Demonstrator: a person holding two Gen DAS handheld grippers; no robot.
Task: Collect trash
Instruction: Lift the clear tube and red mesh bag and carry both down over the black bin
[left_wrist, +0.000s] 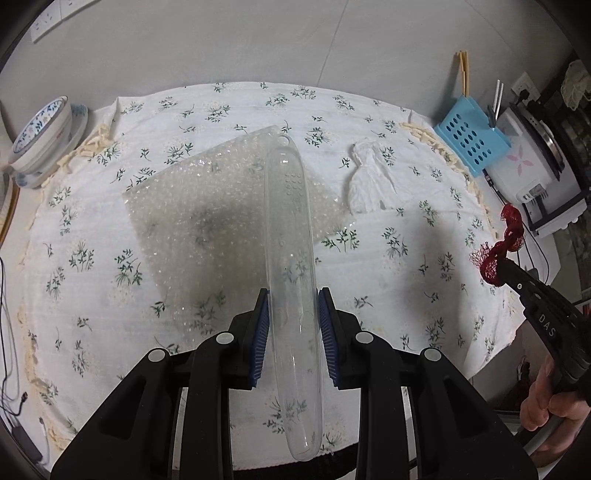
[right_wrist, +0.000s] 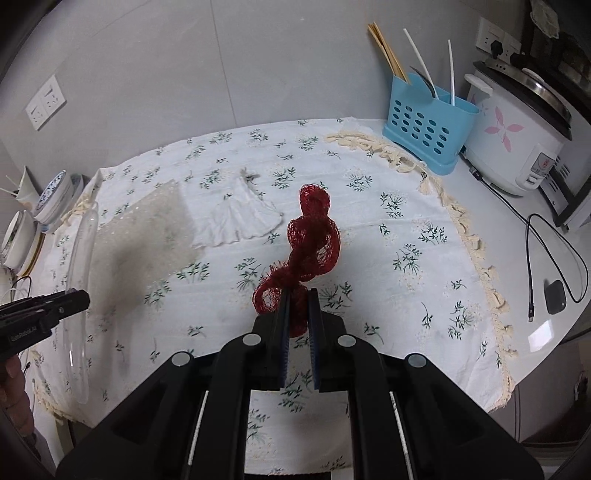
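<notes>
Above the floral cloth (left_wrist: 369, 258), the left gripper (left_wrist: 293, 295) pinched a clear plastic lid (left_wrist: 291, 240) edge-on while the right gripper (right_wrist: 298, 295) clamped a red net (right_wrist: 314, 236), with bubble wrap (left_wrist: 207, 206) and tissue (left_wrist: 369, 181) (crumpled) lying below.

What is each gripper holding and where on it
Left gripper clamps the clear plastic tray across its lower middle. Right gripper pinches the red mesh netting at its bottom end.
</notes>
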